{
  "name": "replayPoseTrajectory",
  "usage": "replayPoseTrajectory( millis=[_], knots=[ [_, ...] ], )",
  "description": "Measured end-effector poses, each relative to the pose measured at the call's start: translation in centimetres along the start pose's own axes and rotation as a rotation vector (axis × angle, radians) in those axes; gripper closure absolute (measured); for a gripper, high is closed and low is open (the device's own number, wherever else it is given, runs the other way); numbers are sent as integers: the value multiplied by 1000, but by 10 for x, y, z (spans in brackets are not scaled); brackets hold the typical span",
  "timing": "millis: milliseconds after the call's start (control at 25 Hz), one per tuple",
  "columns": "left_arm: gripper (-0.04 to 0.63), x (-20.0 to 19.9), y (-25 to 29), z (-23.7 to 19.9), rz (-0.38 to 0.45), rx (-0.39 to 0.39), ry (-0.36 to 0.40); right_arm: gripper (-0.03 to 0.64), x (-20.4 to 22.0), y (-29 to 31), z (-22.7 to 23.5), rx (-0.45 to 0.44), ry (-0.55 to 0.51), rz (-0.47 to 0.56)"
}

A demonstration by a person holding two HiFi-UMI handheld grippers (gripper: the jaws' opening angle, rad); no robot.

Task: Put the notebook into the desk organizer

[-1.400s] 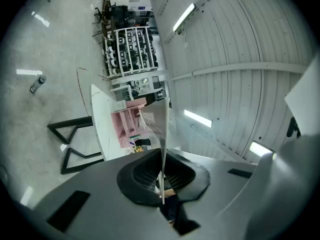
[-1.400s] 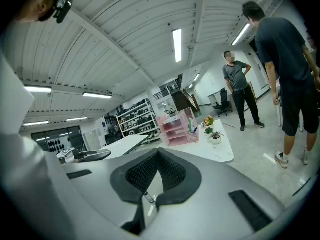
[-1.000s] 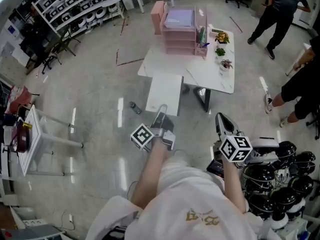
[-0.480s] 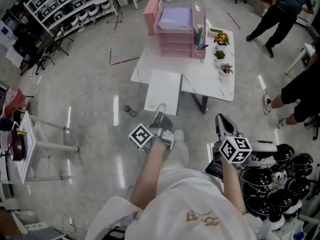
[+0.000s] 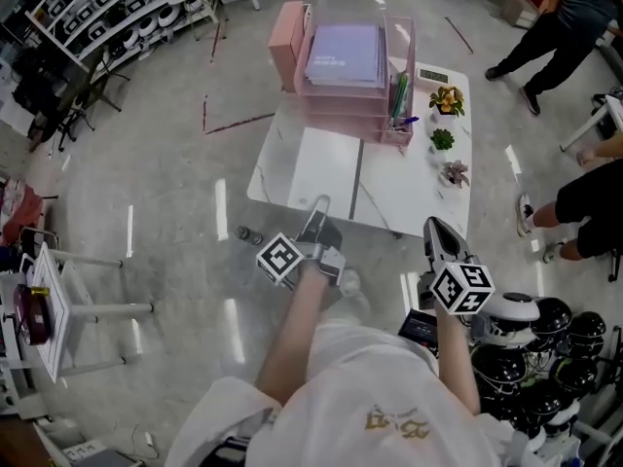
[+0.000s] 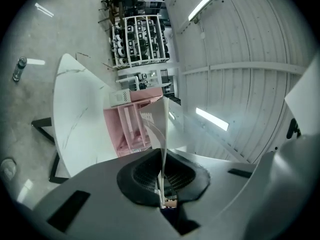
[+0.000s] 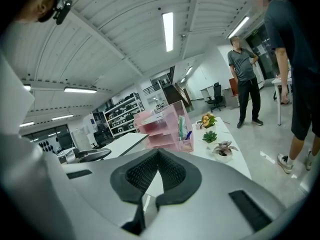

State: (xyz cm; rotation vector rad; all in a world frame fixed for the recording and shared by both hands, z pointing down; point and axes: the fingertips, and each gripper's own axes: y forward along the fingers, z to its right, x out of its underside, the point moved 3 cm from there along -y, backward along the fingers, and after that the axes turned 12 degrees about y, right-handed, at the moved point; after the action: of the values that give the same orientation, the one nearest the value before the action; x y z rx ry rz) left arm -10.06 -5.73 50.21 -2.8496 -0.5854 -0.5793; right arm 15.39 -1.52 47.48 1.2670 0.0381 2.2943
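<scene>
While left tool (image 5: 317,207) clamps notebook (image 5: 326,173), desk organizer (image 5: 341,105) stands beyond

The notebook (image 5: 329,171) is plain white; the counter (image 5: 419,202) is white with faint grey marble veins. The desk organizer (image 5: 341,100) is translucent pink, holding a lilac pad (image 5: 343,54). Potted plants (image 5: 443,139) at the counter's right edge are green.

Head view steeply down; gripper views toward desk organizer (image 5: 336,105)

White notebook (image 5: 326,171) in left gripper (image 5: 318,208), flat over table (image 5: 414,191); pink desk organizer (image 5: 341,100) at far end.
</scene>
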Motion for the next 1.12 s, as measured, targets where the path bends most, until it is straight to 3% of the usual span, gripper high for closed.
replayPoseTrajectory(
  millis=[120, 280, 440, 720, 880, 1120],
  knots=[
    [568, -14, 33, -5, -6, 29, -32, 606, -7, 29, 2, 13, 5, -13],
    [568, -26, 64, -26, -34, -4, -33, 606, -16, 56, 8, 43, 10, -22],
    [568, -33, 91, -35, -46, 19, -52, 606, -26, 76, 19, 78, 15, -19],
    [568, -39, 107, -62, -78, -35, -64, 606, -29, 102, 19, 93, 21, -29],
    [568, -41, 113, -70, -77, -26, -115, 606, -26, 114, 16, 98, 21, -35],
    [568, -47, 119, -76, -89, -14, -118, 606, -24, 122, 11, 112, 16, -30]
  ],
)
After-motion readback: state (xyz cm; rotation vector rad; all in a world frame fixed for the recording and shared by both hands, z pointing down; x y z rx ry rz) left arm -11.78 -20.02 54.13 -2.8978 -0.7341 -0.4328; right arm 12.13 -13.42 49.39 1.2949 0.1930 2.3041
